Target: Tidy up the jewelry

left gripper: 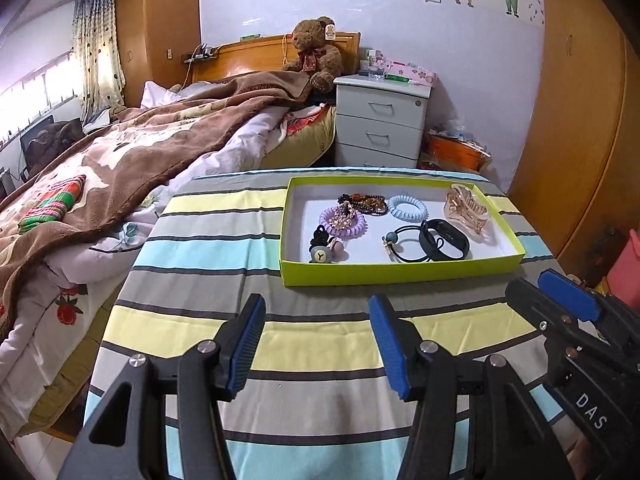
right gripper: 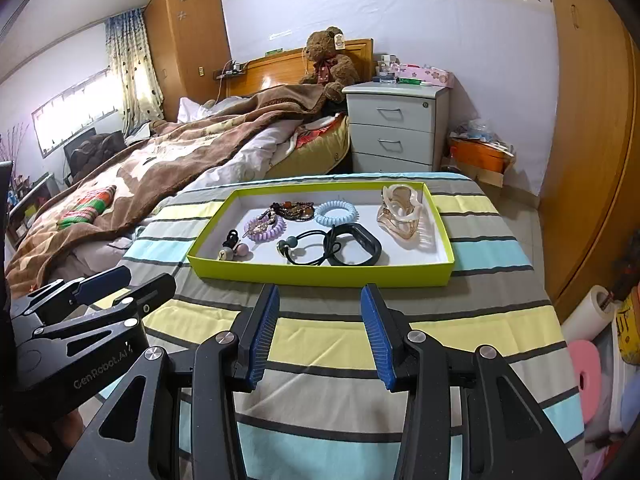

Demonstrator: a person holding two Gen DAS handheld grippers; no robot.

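A lime-green tray with a white floor sits on the striped table. In it lie a purple coil hair tie, a blue coil hair tie, a dark beaded bracelet, a clear amber hair claw, a black wristband, a black elastic with a bead and a bobble hair tie. My left gripper is open and empty, just short of the tray. My right gripper is open and empty, also near the tray's front wall.
The striped cloth covers the table. A bed with a brown blanket lies to the left. A grey drawer unit stands behind the table, a teddy bear beside it. A wooden wardrobe is on the right.
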